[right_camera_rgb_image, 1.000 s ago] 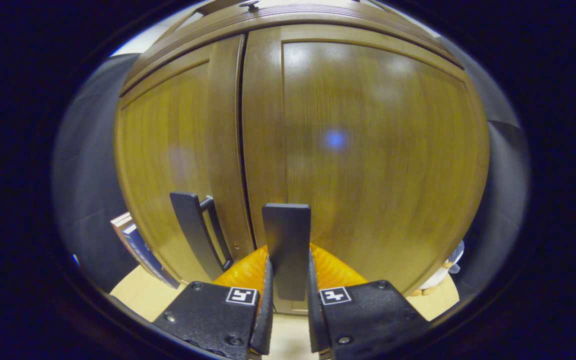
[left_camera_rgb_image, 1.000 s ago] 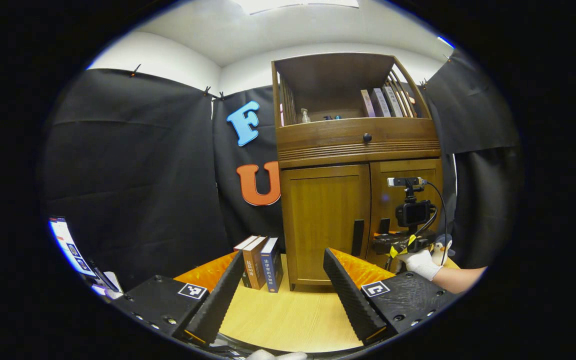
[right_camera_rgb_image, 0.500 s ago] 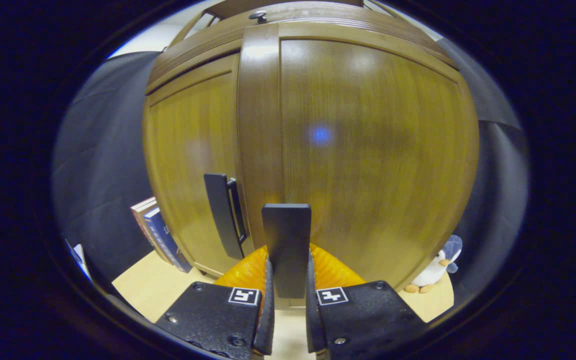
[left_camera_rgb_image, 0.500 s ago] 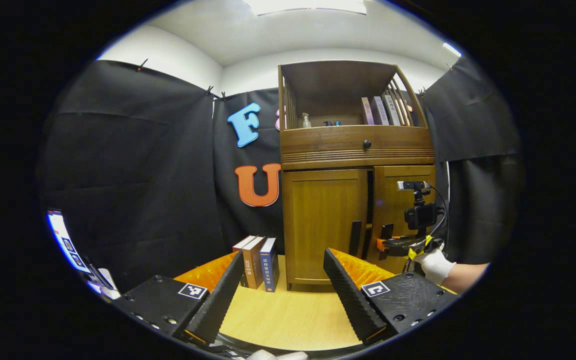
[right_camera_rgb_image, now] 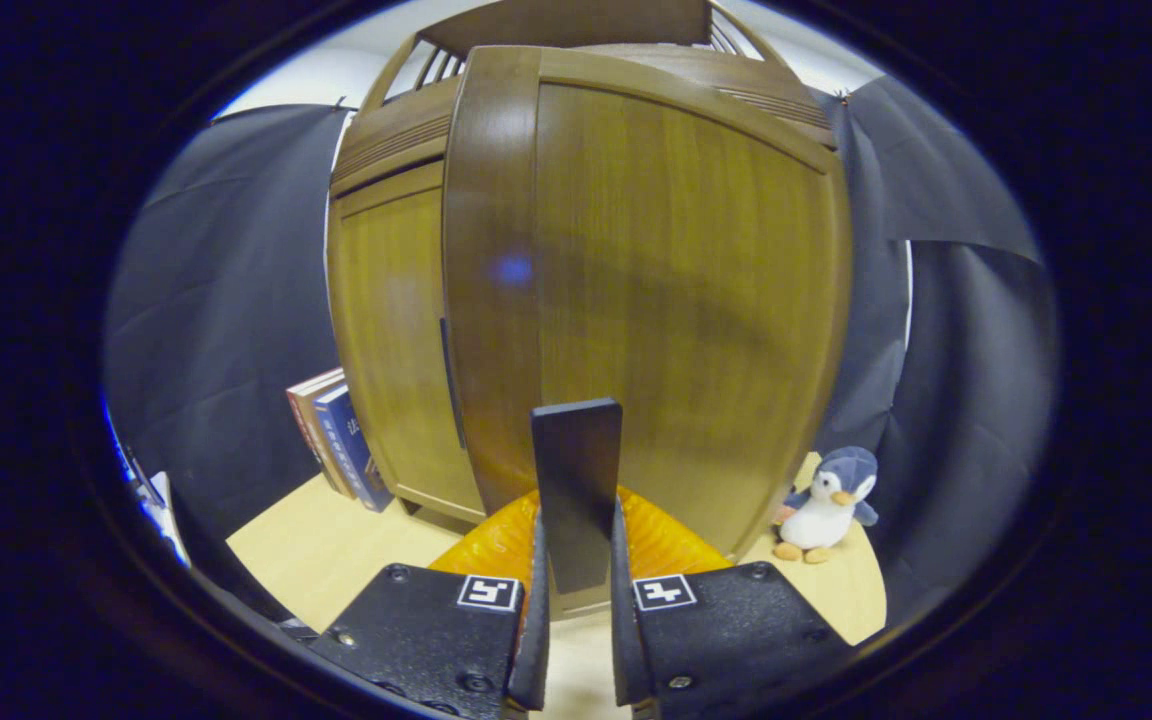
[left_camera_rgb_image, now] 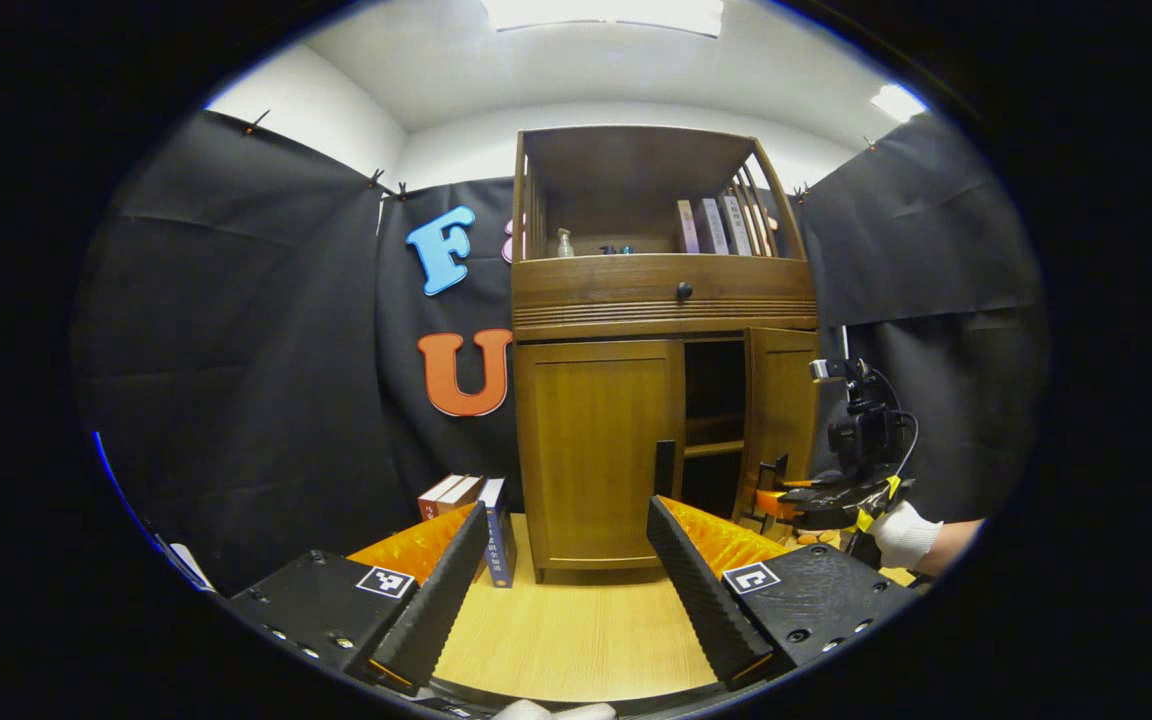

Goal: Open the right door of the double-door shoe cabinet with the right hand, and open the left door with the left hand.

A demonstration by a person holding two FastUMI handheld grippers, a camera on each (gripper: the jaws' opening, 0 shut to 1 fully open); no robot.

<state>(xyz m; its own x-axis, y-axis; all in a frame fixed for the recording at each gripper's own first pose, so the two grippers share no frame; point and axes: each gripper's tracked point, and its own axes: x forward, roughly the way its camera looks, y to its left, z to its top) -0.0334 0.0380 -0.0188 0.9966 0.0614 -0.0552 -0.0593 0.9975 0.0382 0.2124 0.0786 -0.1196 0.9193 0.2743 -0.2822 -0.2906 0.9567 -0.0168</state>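
The tall brown wooden shoe cabinet [left_camera_rgb_image: 661,345] stands on the pale wooden table [left_camera_rgb_image: 576,630], its right door [left_camera_rgb_image: 781,415] swung ajar, exposing a dark interior with what looks like a shelf. The left door [left_camera_rgb_image: 598,445] is closed. The right gripper view adds a small plush penguin [right_camera_rgb_image: 824,505] beside the cabinet. The right gripper [right_camera_rgb_image: 576,560] clamps the flat black door handle [right_camera_rgb_image: 576,490]; the left gripper [left_camera_rgb_image: 566,580] is spread wide, holding nothing.

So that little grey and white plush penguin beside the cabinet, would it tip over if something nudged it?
Probably, yes. The grey and white plush penguin looks soft and light, so a bump from the opening brown wooden right door would likely topple or slide it, not hurt it. It stands free on the smooth pale wooden tabletop, seemingly with nothing bracing it.
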